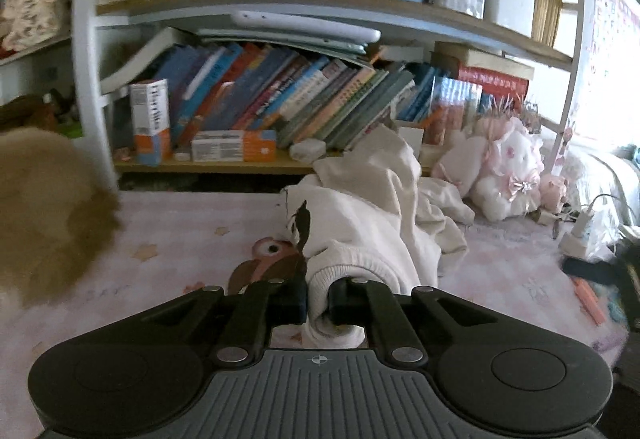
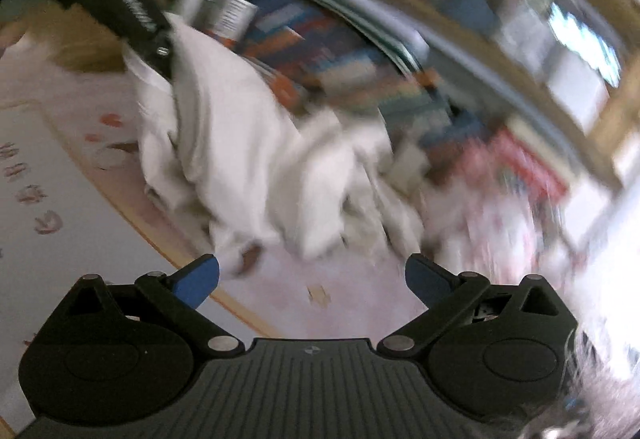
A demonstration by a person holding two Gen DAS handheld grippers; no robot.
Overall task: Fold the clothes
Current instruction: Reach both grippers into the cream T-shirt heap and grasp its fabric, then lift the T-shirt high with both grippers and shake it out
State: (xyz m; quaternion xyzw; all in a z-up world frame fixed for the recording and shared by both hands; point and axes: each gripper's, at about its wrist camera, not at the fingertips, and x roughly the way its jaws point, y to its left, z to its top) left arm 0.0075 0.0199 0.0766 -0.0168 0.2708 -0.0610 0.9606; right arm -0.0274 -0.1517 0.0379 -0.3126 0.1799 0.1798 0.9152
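Black right hand-held gripper [image 2: 312,281]; blue fingertips [image 2: 200,279]; silver screws

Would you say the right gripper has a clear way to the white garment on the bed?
Probably yes. The right gripper is open and empty, and only bare bedsheet lies between it and the white garment, which the left gripper holds by a ribbed edge.

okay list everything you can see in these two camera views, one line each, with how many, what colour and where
white garment: one, cream white, crumpled on the mat, ribbed hem pinched by the left gripper
mat: one, pale pink with cartoon print, underneath everything
bookshelf: one, wood boards on a white frame, behind the mat
books: many, mixed colours, leaning on the lower shelf
plush toy: one, white and pink, right of the garment
furry brown thing: one, left edge, unclear what
left gripper: black, shut on the hem
right gripper: black with blue pads, open, empty
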